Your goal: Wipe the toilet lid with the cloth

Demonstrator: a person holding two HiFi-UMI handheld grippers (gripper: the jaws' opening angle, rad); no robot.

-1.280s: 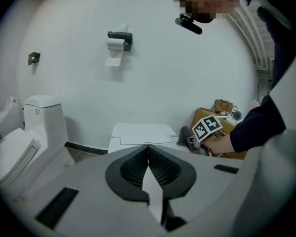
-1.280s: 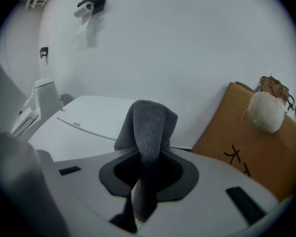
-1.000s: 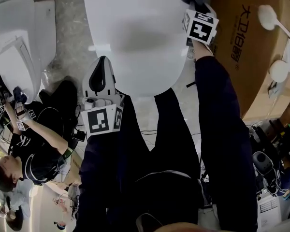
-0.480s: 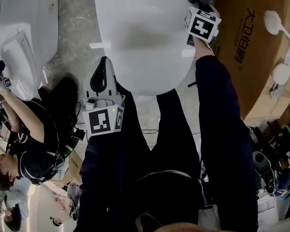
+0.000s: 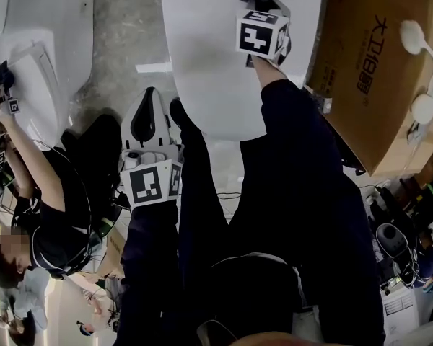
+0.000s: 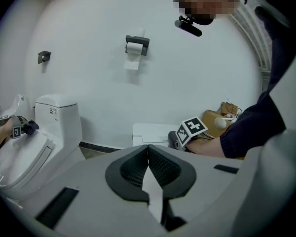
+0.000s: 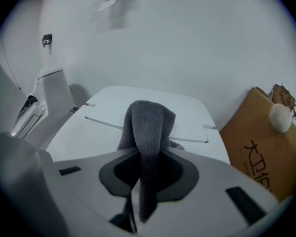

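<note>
Shifted left — right gripper (image 5: 260, 2) pinching cloth (image 7: 148, 127) over lid (image 5: 209, 71) | left gripper (image 6: 148, 154) closed

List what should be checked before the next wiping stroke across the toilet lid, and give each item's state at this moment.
1. Cloth clamped in the right gripper: ok.
2. Toilet lid down and flat: ok.
3. Cloth pressed onto the lid: cannot tell. It sits at the lid's back end, but the contact itself is not visible.
4. Lid surface free of loose objects along the stroke: ok.
5. Left gripper shut, empty and held off the lid beside the person's leg: ok.
6. Clearance to the cardboard box on the lid's right: cannot tell. It stands close beside the toilet, so a wide sweep may brush it.
</note>
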